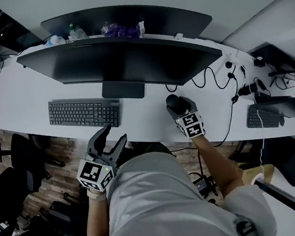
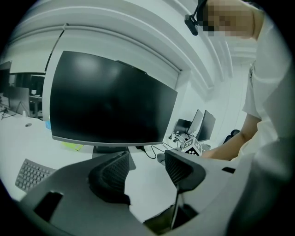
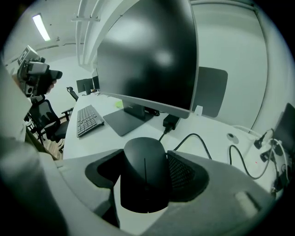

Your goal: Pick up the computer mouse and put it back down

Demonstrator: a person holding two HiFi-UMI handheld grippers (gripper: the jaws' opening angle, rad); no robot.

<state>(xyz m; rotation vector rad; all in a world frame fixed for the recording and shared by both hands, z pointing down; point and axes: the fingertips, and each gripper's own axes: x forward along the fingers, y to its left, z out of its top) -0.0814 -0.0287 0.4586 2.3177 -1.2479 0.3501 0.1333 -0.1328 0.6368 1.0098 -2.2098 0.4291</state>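
Note:
The black computer mouse (image 1: 175, 103) sits between the jaws of my right gripper (image 1: 178, 106), over the white desk (image 1: 147, 119) just right of the monitor stand. In the right gripper view the mouse (image 3: 145, 173) fills the gap of the right gripper (image 3: 146, 177), with the textured right pad against its side, so the gripper is shut on it. I cannot tell whether the mouse touches the desk. My left gripper (image 1: 113, 136) is held off the desk's front edge, open and empty. The left gripper view shows the left gripper (image 2: 146, 168) with a wide gap between its pads.
A wide curved monitor (image 1: 121, 60) stands mid-desk on a flat stand (image 1: 123, 89). A dark keyboard (image 1: 83, 112) lies left of the stand. Black cables (image 1: 213, 77) loop on the desk right of the mouse. Another keyboard (image 1: 264, 115) lies on the desk at the far right.

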